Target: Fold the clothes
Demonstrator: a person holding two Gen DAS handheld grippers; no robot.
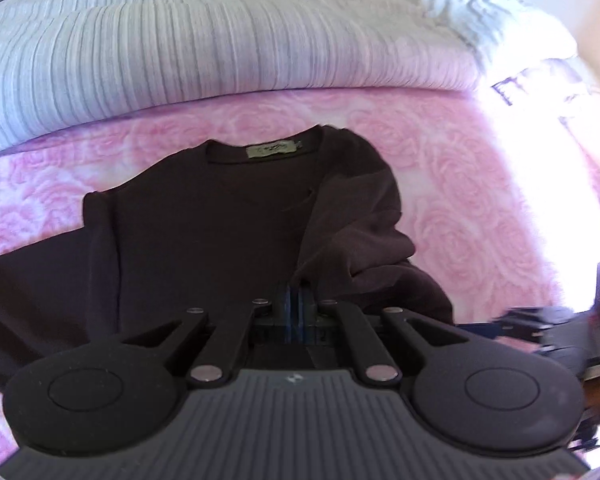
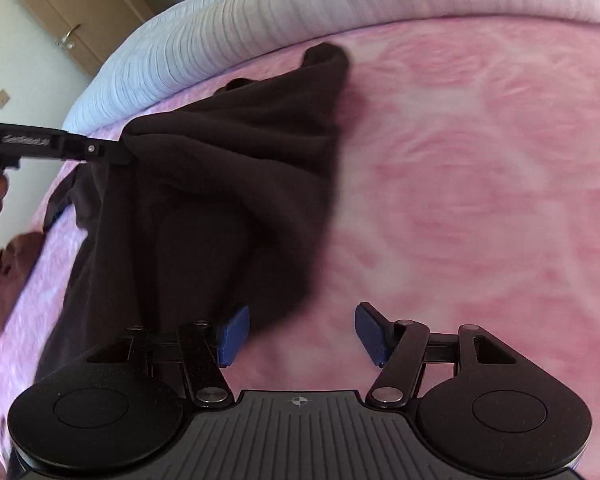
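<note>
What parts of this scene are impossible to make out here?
- Shirt hem, left wrist view: hidden behind the left gripper and its body.
- Label text, left wrist view: too small and blurred.
- Right gripper, left wrist view: motion-blurred, cut by the edge.
- Brown item, right wrist view: blurred, at the edge; unidentifiable.
- Blanket pattern, right wrist view: smeared by motion.

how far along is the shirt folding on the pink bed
Early. The dark shirt lies collar-up on the pink bedspread, and its right side is already turned inward over the body. In hand: the left hand-held gripper is shut on that fabric. The right hand-held gripper is open, holding nothing. Left: the other sleeve is spread out, and the crosswise folds.
</note>
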